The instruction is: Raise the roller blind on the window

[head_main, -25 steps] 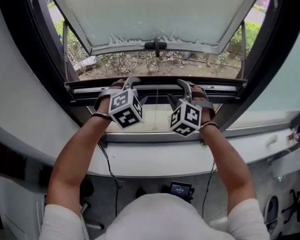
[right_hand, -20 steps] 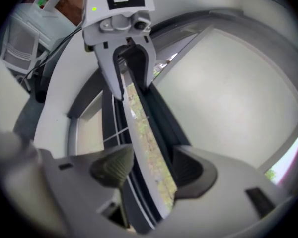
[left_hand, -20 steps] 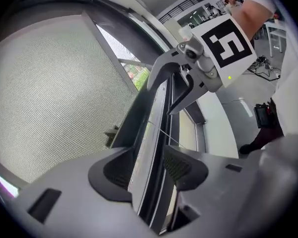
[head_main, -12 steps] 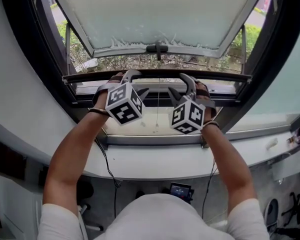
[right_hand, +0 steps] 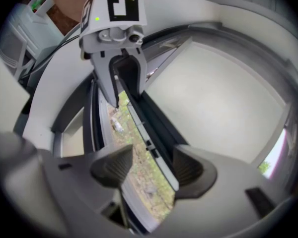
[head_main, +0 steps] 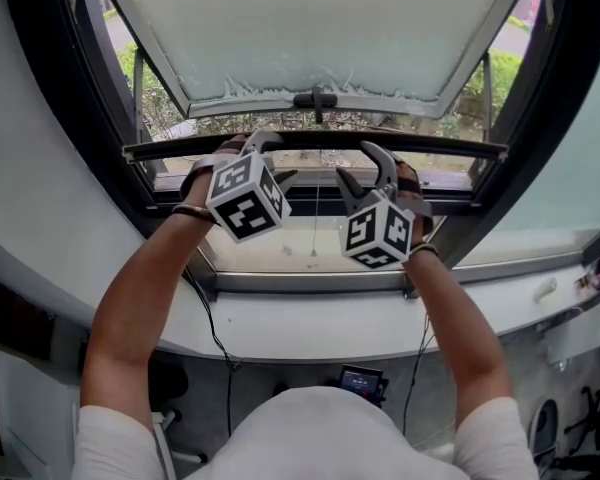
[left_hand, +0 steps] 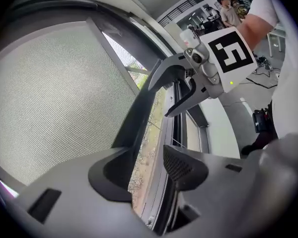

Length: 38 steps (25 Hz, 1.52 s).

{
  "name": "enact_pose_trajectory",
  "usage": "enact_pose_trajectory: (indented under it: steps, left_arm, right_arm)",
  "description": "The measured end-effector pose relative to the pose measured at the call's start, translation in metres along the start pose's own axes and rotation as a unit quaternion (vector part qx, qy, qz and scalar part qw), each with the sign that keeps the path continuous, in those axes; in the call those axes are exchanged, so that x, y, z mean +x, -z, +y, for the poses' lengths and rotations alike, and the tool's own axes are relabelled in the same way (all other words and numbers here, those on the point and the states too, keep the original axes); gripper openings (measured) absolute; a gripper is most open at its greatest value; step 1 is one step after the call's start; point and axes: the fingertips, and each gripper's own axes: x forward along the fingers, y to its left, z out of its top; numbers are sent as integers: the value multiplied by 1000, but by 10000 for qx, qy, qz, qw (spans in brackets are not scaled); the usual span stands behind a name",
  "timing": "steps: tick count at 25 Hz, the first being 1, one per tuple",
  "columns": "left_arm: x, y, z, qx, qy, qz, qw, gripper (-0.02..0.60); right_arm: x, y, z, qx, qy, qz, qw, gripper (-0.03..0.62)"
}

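Note:
The roller blind's dark bottom bar [head_main: 440,148] runs across the window frame, with see-through mesh fabric [left_hand: 49,93] above it. My left gripper [head_main: 270,163] and right gripper [head_main: 360,166] sit side by side at the middle of the bar, each with one jaw on either side of it. In the left gripper view the bar [left_hand: 139,108] passes through my left gripper [left_hand: 149,170] and lies against the left jaw. In the right gripper view the bar [right_hand: 150,120] runs through the wide gap of my right gripper [right_hand: 149,165]. Both are open. A thin pull cord [head_main: 315,218] hangs below.
Behind the blind an outward-tilted window sash [head_main: 320,28] with a black handle [head_main: 315,98] stands open over shrubs. A white sill [head_main: 310,323] curves below the frame. Cables and a small device [head_main: 360,378] lie on the floor beneath.
The bottom bar has risen a little in the frame, and both grippers have moved up with it. The strip of open view under the bar is taller.

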Motion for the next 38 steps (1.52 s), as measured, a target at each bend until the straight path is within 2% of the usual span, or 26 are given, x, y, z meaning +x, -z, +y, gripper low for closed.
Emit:
enact_pose_trajectory:
  steps: [8,14,18,22,27,29,35,38]
  left_arm:
    - [-5,-4,7,-17,-47,-53,10000,205]
    - [-16,-15,24,-35,-248,-205,9995,204]
    - [-30,-27,43,-221,-311,-321,9988,186]
    - [-34,-31,50,-120,-318,-290,9990,186]
    - [-34,-32,51,-111,-307,-293,9990,186]
    - [-35,-33,52,-105,-307,-301,9990,186]
    - [-44,-40,62,-10,-372,-327,9988,186]
    - [-51,-47,73,-24,-472,-430,9980,186]
  right_arm:
    - [-2,-5,-7,-57,106,-106,9999,247]
    - [-12,-18,-13,163,192,-409,9988,247]
    - [-15,-15,9,258,-68,-444,9987,246]
    - [-15,-8,37,527,-418,-419,9969,246]
    - [-12,0,85,1076,-1294,-263,9854,245]
    - [-9,4,99,1195,-1505,-174,9812,245]
    - [3,13,119,1849,-1825,59,9657,245]
    - [7,18,122,1994,-1877,156,9616,245]
